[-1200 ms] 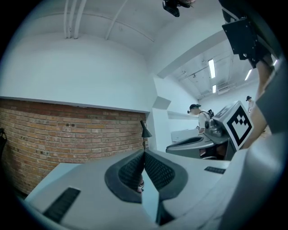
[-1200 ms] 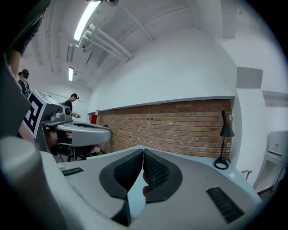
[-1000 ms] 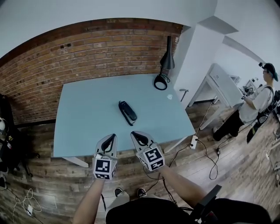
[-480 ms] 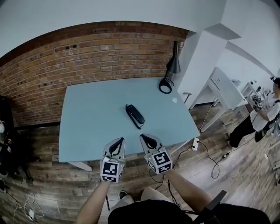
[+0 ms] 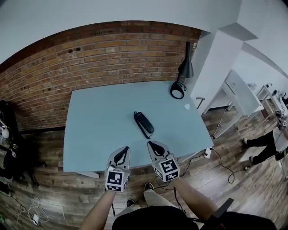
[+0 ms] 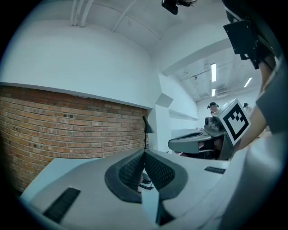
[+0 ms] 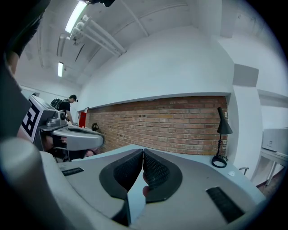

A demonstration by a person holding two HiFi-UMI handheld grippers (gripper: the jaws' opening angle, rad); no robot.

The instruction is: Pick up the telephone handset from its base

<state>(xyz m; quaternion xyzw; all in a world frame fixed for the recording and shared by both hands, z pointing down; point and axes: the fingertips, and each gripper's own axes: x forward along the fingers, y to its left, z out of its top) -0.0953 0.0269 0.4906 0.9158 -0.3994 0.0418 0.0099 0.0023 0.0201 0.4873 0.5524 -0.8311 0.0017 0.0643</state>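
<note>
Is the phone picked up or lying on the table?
Lying down: the telephone handset rests on the table; the left gripper and right gripper, both shut, hold nothing.

A red brick wall (image 5: 112, 54) fills my twelve o'clock behind a pale blue table (image 5: 94, 130), with a black desk lamp (image 5: 185, 69) on its one o'clock corner. Wood-plank floor (image 5: 58, 179) lies all around me. A white pillar (image 5: 220, 54) and a white desk (image 5: 239, 89) stand at two o'clock, under lit ceiling tube lights (image 7: 80, 12).
</note>
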